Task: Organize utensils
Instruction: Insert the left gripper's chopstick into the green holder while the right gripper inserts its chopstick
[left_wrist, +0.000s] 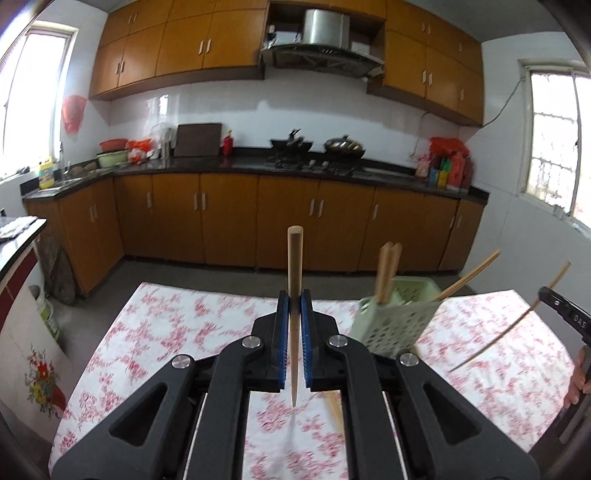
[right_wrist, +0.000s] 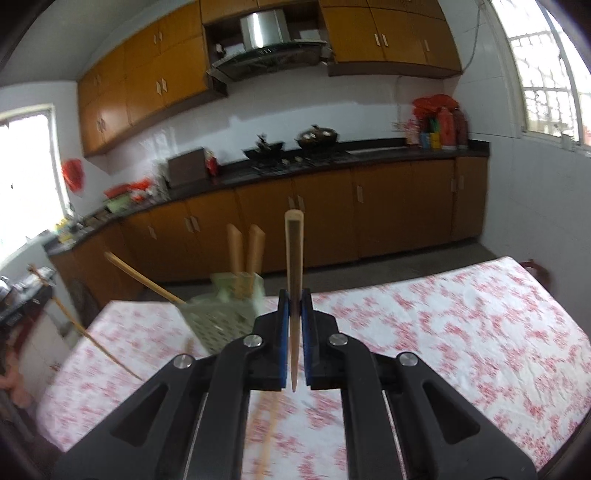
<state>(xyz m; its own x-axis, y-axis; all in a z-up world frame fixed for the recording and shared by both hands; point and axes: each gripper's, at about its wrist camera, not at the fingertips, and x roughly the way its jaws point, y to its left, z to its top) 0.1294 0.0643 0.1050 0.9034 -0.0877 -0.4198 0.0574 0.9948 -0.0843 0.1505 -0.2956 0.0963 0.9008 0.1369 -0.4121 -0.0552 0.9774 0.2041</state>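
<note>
A wooden chopstick is held upright by the left gripper; its blue pads are closed on the stick, so the thick end is seen above the jaws and the thin tip below them, over the table. The table is covered with a white cloth printed with red flowers.

In the right wrist view, a second chopstick is clamped in the same way by the right gripper, whose pads are pressed against it on both sides. This stick also stands nearly upright, with its square top above the jaws.

A pale green perforated holder is seen standing on the table, to the right of the left gripper and to the left of the right gripper, so it is placed between the two. It looks tilted in both views. Two thick wooden sticks are standing in it side by side, and one thinner stick is leaning out of it sideways. Another loose stick is seen lying on the cloth, partly hidden behind the gripper and blurred.

At the right edge of the left wrist view, part of the right gripper's black body and some fingers of the person are seen.

Behind the table, brown cupboards and a dark counter are seen.
</note>
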